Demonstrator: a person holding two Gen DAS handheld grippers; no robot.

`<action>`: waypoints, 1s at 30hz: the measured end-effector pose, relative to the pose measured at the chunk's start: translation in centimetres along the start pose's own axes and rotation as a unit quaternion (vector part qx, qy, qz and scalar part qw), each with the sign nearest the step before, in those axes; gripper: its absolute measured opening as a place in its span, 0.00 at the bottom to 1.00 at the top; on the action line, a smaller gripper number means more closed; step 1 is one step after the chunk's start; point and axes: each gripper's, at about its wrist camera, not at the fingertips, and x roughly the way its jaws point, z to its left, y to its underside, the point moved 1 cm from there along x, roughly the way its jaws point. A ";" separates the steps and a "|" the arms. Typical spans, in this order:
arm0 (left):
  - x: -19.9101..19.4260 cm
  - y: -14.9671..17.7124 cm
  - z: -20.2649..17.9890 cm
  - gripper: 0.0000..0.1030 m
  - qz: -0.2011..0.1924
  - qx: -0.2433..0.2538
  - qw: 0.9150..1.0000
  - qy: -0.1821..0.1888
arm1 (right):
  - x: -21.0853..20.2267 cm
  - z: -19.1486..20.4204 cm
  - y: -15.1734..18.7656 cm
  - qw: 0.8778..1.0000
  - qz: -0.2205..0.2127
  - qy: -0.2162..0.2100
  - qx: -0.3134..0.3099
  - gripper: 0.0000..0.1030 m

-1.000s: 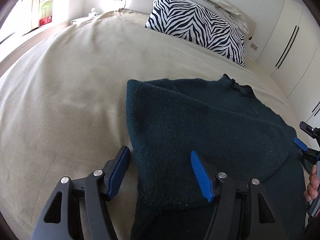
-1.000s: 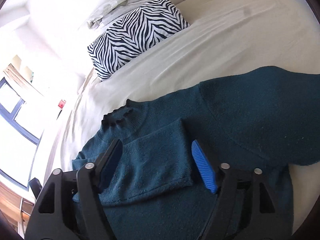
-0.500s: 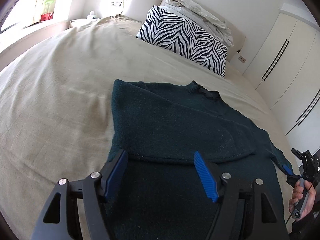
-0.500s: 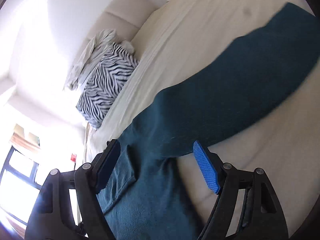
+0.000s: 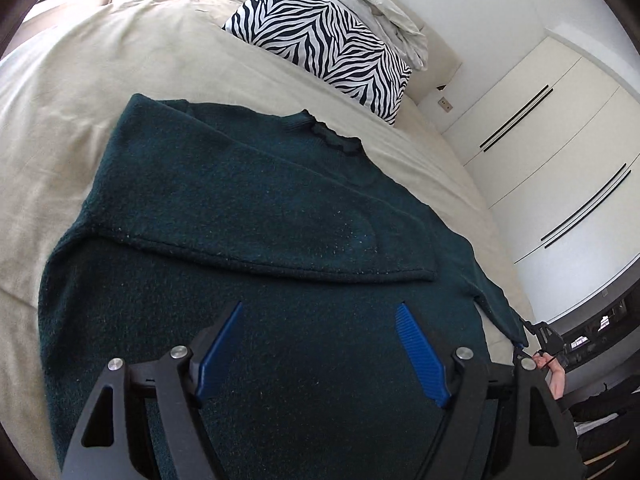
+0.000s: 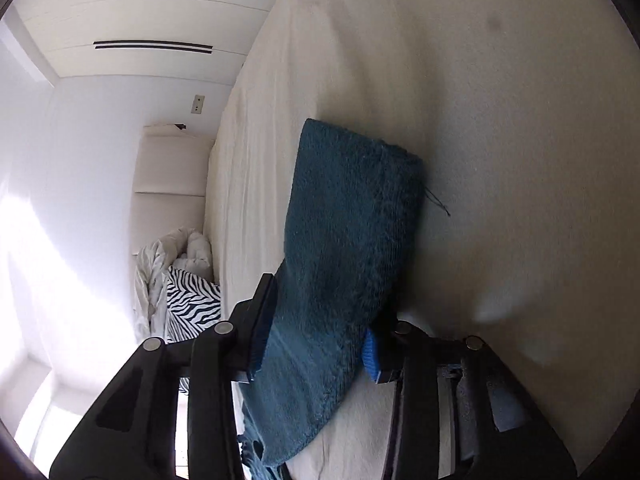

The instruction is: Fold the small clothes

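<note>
Sweater [image 5: 256, 208]: flat on the bed [image 5: 100, 60], one sleeve folded across the chest.
Left gripper [image 5: 320, 344]: wide open above the hem, holding nothing.
Right gripper [image 6: 316, 332]: straddles the other sleeve [image 6: 348, 216] (whether it pinches, I cannot tell).

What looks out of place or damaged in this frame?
One small flaw: a loose thread sticks out from the cuff of the right sleeve that lies between the right gripper jaws. Otherwise the sweater lies flat on the bed.
</note>
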 end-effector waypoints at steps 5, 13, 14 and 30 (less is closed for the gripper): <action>0.9 -0.5 0.0 0.77 0.008 -0.020 0.999 0.025 | -0.2 8.0 3.5 0.985 0.022 0.016 -0.172 0.18; 0.8 -0.7 0.7 0.77 0.011 -0.070 0.994 0.078 | 2.2 20.5 31.5 0.804 0.141 -0.011 -0.578 0.18; 0.8 -0.7 0.8 0.77 0.014 -0.074 0.994 0.082 | 2.8 20.4 35.6 0.768 0.150 -0.003 -0.623 0.18; 1.5 1.4 1.3 0.81 0.043 -0.067 0.993 0.090 | -0.7 11.0 21.9 0.848 0.039 0.124 -0.514 0.65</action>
